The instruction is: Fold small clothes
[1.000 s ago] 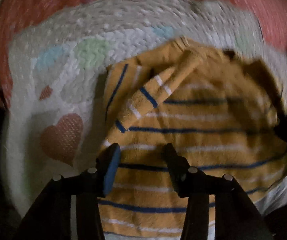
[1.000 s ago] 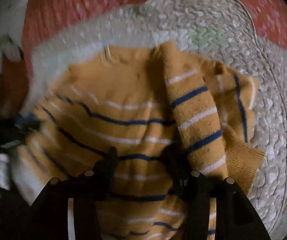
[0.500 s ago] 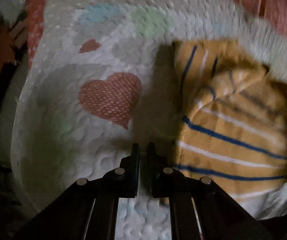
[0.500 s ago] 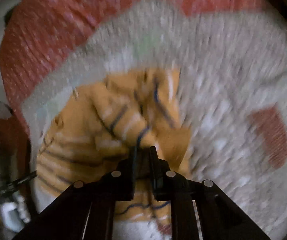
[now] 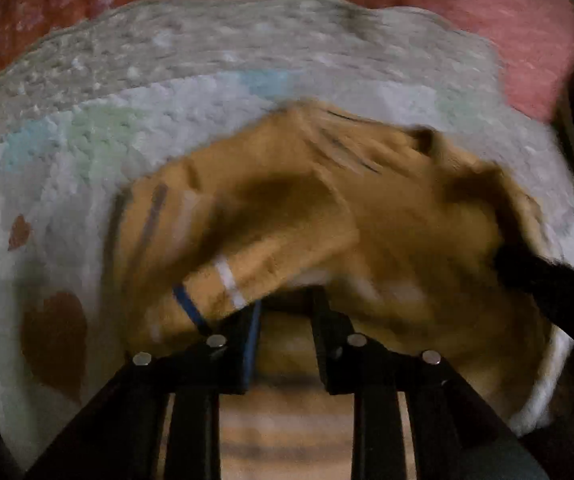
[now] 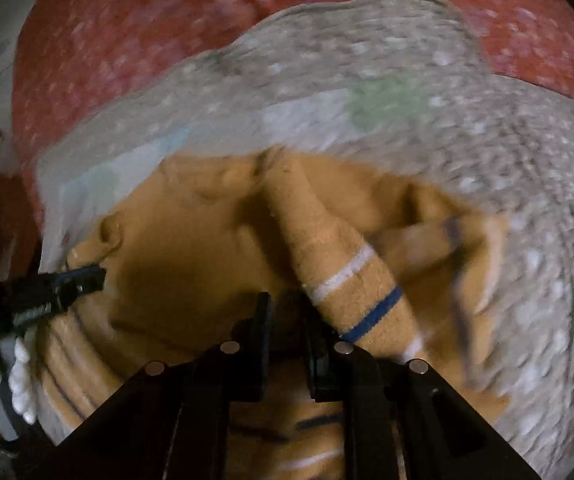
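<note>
An orange sweater with blue and white stripes lies bunched on a white quilt, its plain underside turned up over the body. A striped sleeve crosses the top. My left gripper is over the near edge, its jaws opening. The turned-over edge sits between the tips and the blue pad shows bare. It also shows at the sweater's left edge. My right gripper is shut on a dark bunch of sweater cloth. It appears at the right edge in the left wrist view.
The white quilt has pastel patches and red hearts and lies on red dotted bedding. A white-gloved hand holds the left gripper. Both views are blurred by motion.
Half a second ago both grippers were shut and off to the sweater's sides. Now they are back over it, a layer is turned up showing plain orange, and the left jaws stand wider.
</note>
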A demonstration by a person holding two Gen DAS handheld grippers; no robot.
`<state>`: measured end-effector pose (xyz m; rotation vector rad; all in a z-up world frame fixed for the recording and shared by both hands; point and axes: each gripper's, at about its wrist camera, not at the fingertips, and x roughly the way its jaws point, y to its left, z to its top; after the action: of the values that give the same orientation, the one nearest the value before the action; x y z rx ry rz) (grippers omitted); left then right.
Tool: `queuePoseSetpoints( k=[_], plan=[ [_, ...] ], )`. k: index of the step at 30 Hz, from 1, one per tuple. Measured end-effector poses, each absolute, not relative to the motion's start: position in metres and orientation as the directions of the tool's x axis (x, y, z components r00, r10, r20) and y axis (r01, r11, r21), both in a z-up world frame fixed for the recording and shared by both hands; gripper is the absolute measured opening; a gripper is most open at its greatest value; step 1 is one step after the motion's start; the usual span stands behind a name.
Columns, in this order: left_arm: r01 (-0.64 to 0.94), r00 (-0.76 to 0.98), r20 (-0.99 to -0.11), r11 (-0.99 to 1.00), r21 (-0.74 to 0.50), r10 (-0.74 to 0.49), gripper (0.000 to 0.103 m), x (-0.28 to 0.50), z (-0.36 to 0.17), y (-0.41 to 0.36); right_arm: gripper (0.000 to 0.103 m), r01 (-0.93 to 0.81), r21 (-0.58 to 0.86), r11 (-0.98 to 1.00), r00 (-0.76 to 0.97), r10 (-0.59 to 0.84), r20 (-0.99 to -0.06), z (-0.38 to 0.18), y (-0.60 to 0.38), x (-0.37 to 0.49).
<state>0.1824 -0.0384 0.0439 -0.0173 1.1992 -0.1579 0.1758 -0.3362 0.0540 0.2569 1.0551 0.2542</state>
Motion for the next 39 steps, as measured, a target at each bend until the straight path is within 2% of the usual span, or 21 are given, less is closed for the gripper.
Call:
queuePoseSetpoints(
  k=[2, 5, 8, 11, 13, 15, 18, 19, 21, 22, 26, 31, 34, 36, 39],
  plan=[
    [-0.018, 0.359, -0.913, 0.976, -0.217, -0.197, 0.024, 0.204, 0.041, -0.008, 0.016, 0.007, 0.364, 0.931, 0.516, 0.309, -0.799, 0.056, -0.365, 0.183],
    [-0.186, 0.367, -0.877, 0.9, -0.395, -0.309, 0.022, 0.219, 0.032, 0.043, 0.014, 0.151, 0.583, 0.798, 0.532, 0.432, -0.729, 0.039, -0.417, 0.192],
    [-0.24, 0.358, -0.846, 0.837, -0.492, -0.394, 0.014, 0.219, 0.021, 0.067, 0.013, 0.201, 0.676, 0.709, 0.542, 0.494, -0.68, 0.029, -0.434, 0.193],
    [-0.259, 0.39, -0.795, 0.773, -0.579, -0.465, 0.015, 0.207, 0.027, 0.083, 0.02, 0.197, 0.699, 0.687, 0.572, 0.498, -0.651, 0.042, -0.434, 0.187],
    [-0.245, 0.415, -0.769, 0.755, -0.609, -0.486, 0.02, 0.199, 0.038, 0.091, 0.031, 0.175, 0.716, 0.676, 0.613, 0.494, -0.617, 0.057, -0.435, 0.181],
    [-0.228, 0.439, -0.757, 0.756, -0.614, -0.483, 0.032, 0.186, 0.053, 0.098, 0.048, 0.163, 0.736, 0.657, 0.665, 0.478, -0.574, 0.073, -0.441, 0.171],
    [-0.201, 0.479, -0.741, 0.763, -0.614, -0.471, 0.04, 0.16, 0.077, 0.114, 0.049, 0.157, 0.732, 0.662, 0.699, 0.449, -0.556, 0.088, -0.443, 0.159],
    [-0.202, 0.49, -0.743, 0.769, -0.606, -0.457, 0.043, 0.149, 0.082, 0.117, 0.049, 0.153, 0.719, 0.678, 0.7, 0.439, -0.563, 0.09, -0.437, 0.157],
    [-0.219, 0.519, -0.742, 0.773, -0.595, -0.424, 0.054, 0.118, 0.086, 0.129, 0.05, 0.125, 0.67, 0.732, 0.681, 0.428, -0.594, 0.097, -0.42, 0.148],
    [-0.23, 0.527, -0.744, 0.773, -0.591, -0.411, 0.056, 0.106, 0.084, 0.13, 0.05, 0.103, 0.644, 0.758, 0.662, 0.431, -0.613, 0.1, -0.41, 0.141],
    [-0.242, 0.528, -0.734, 0.754, -0.611, -0.427, 0.058, 0.061, 0.06, 0.126, 0.05, -0.023, 0.6, 0.8, 0.529, 0.519, -0.671, 0.106, -0.339, 0.138],
    [-0.226, 0.475, -0.751, 0.762, -0.607, -0.458, 0.06, 0.051, 0.036, 0.105, 0.05, -0.143, 0.603, 0.785, 0.283, 0.616, -0.735, 0.099, -0.234, 0.161],
    [-0.197, 0.47, -0.754, 0.778, -0.597, -0.459, 0.061, 0.047, 0.034, 0.1, 0.051, -0.177, 0.565, 0.806, 0.187, 0.591, -0.784, 0.089, -0.174, 0.182],
    [-0.195, 0.478, -0.736, 0.759, -0.621, -0.479, 0.07, 0.041, 0.034, 0.102, 0.051, -0.195, 0.527, 0.827, 0.137, 0.555, -0.82, 0.081, -0.137, 0.197],
    [-0.204, 0.464, -0.711, 0.718, -0.666, -0.528, 0.074, 0.037, 0.027, 0.103, 0.055, -0.228, 0.454, 0.861, 0.053, 0.477, -0.877, 0.067, -0.086, 0.218]
  ],
)
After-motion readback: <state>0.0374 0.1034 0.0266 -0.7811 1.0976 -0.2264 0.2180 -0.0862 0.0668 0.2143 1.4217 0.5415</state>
